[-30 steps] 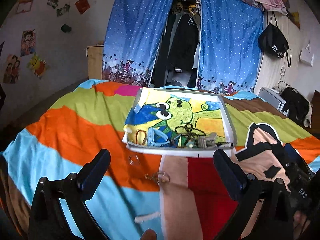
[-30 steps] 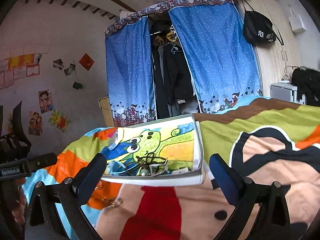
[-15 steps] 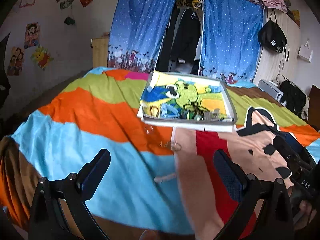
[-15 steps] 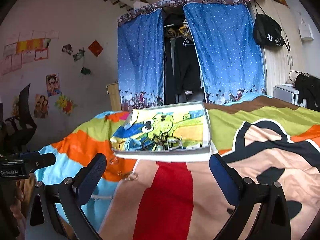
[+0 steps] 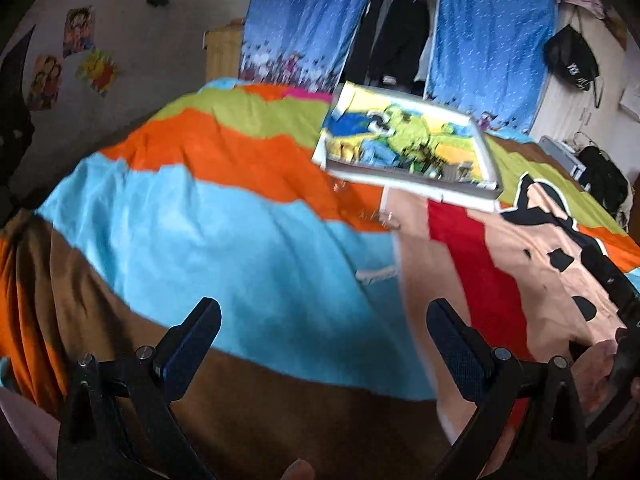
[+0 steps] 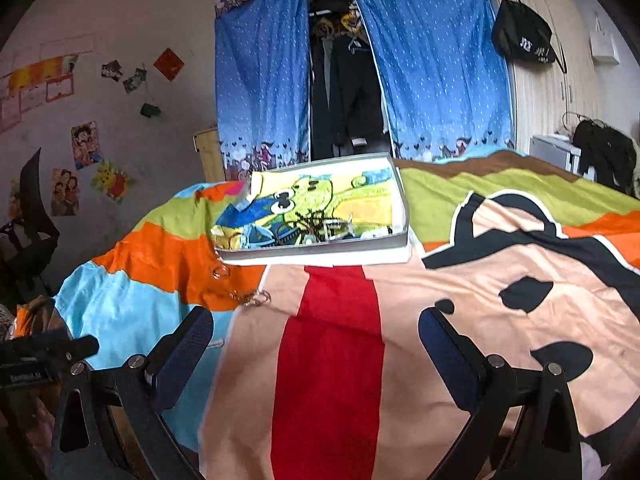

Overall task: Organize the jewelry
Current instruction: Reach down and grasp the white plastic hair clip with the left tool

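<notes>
**Both tools open above the bed, jewelry in and beside the tray**

The left tool (image 5: 322, 326) hangs over the bedspread (image 5: 224, 232) with its two fingers wide apart, and nothing is between them. The right tool (image 6: 316, 338) is also wide open and holds nothing; it is over the red stripe of the same bedspread (image 6: 460, 312).

The tray (image 6: 320, 250) with a green cartoon picture inside lies on the bed, well in front of both tools. A tangle of jewelry (image 6: 316, 228) sits in its near part: dark beads and some small metal pieces, too small to name one by one. In the left view the tray (image 5: 412, 184) is blurred.

Some pieces lie on the bedspread outside the tray. A ring (image 6: 221, 271) rests on the orange stripe, just beside the near left corner of the tray. A little nearer to the tools is a hoop with a thin chain (image 6: 256, 298), at the edge between the orange and the beige parts. A pale white stick-like piece (image 5: 376, 274) lies on the light blue stripe, apart from the others.

Blue curtains (image 6: 432, 64) hang behind the bed.
</notes>
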A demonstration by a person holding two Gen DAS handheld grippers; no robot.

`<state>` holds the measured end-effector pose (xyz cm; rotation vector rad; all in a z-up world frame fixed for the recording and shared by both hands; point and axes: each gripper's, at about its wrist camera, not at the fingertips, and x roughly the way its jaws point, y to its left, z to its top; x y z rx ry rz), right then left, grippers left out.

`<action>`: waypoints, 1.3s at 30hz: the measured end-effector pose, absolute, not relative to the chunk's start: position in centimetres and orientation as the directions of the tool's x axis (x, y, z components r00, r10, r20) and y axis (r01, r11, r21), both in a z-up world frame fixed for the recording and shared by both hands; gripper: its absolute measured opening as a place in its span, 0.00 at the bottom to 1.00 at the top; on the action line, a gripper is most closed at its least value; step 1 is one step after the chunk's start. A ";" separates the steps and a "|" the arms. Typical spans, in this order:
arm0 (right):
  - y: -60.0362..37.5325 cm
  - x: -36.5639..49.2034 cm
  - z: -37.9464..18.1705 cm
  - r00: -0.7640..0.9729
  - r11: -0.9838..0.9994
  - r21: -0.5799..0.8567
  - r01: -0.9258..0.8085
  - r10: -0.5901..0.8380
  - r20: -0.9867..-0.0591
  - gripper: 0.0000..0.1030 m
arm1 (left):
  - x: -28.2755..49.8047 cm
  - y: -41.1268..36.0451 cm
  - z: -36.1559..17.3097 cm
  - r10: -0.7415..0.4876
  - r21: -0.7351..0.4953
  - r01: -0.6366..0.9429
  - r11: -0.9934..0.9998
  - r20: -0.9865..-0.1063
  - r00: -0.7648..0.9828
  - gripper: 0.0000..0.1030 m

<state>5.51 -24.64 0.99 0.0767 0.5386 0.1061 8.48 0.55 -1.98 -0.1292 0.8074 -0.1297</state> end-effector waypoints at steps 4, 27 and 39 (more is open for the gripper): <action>-24.7 6.2 0.2 0.824 0.992 0.106 -0.071 0.118 -0.555 1.00 | 8.6 0.1 -2.2 -0.160 -0.142 0.083 0.986 -0.715 0.681 0.98; -25.8 10.1 -3.0 0.655 0.970 0.232 -0.074 0.222 -0.722 1.00 | 11.1 -0.4 -4.9 -0.203 -0.155 0.132 0.979 -0.785 0.585 0.98; -28.4 15.3 -3.9 0.597 0.914 0.386 -0.124 0.380 -0.706 1.00 | 15.0 -3.0 -6.7 -0.294 -0.147 0.306 0.941 -0.802 0.520 0.97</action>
